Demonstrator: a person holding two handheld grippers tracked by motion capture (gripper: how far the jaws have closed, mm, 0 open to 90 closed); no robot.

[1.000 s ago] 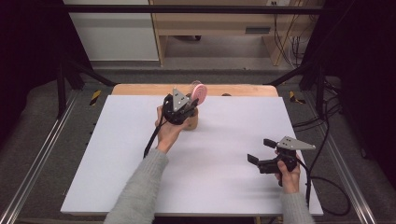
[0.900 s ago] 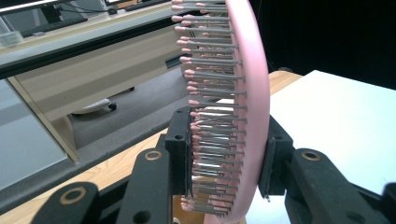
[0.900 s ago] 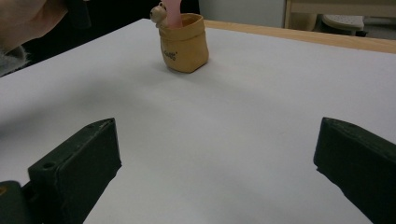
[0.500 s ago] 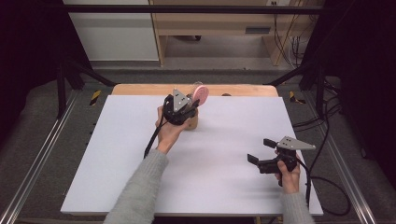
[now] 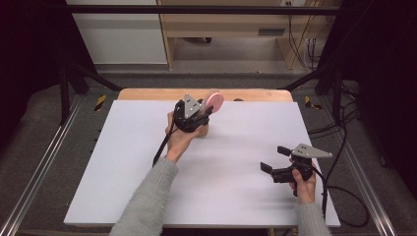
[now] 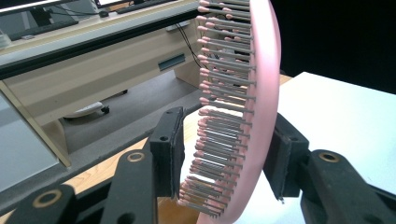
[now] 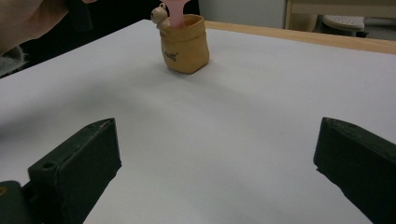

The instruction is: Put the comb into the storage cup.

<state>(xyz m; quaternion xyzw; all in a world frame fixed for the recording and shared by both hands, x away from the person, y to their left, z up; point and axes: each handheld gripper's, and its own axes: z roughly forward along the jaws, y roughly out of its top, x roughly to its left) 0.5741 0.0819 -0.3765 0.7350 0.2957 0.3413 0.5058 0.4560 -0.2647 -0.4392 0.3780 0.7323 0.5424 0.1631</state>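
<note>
the right claw (image 5: 271, 158) is sitting low over the near right part of the white bench (image 5: 123, 187), its jaws spread wide with nothing between them, the right hand (image 5: 304, 182) gripping it from behind. further back, the left claw (image 5: 204, 115) is hovering at the far middle of the bench, the forearm reaching diagonally forward. the pink hairbrush (image 6: 261, 116) is standing upright between its jaws, which have just been opening; the bristle side is clear of one pad. the brush handle is sitting in a small tan pouch (image 7: 186, 43).
</note>
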